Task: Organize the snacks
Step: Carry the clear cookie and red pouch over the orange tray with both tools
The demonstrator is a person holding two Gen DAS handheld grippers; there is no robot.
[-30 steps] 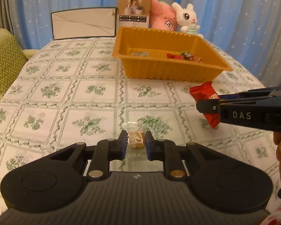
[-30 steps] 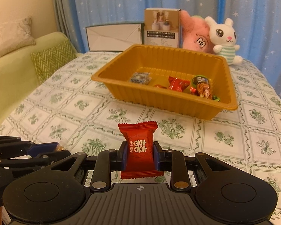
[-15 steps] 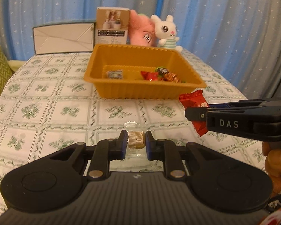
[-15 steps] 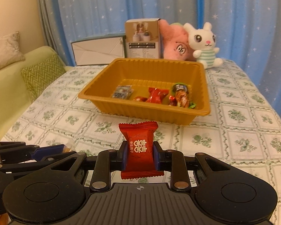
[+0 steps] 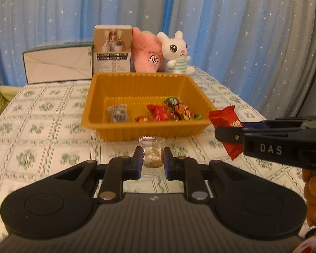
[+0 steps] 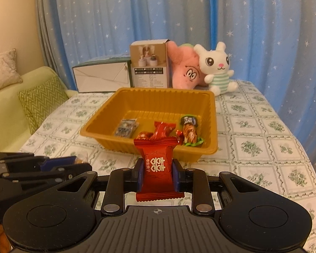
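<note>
An orange tray (image 5: 149,132) (image 6: 149,149) stands on the patterned tablecloth and holds several wrapped snacks (image 5: 160,112) (image 6: 164,129). My left gripper (image 5: 152,158) is shut on a clear-wrapped brown snack (image 5: 151,157), held above the table just short of the tray's near wall. My right gripper (image 6: 157,171) is shut on a red candy packet (image 6: 157,166) with white characters, raised in front of the tray. In the left wrist view the right gripper (image 5: 225,136) and its red packet (image 5: 225,118) are at the right. The left gripper's fingers (image 6: 59,164) show at the left of the right wrist view.
Behind the tray stand a white flat box (image 5: 56,67), a brown product box (image 5: 112,49), a pink plush (image 5: 147,52) and a white bunny plush (image 5: 177,52). Blue star curtains hang behind. A green sofa with a zigzag cushion (image 6: 42,101) is left of the table.
Both grippers have risen and tilted with their snacks still held, so the tray sits lower and more central in both views. The grips have not changed.
</note>
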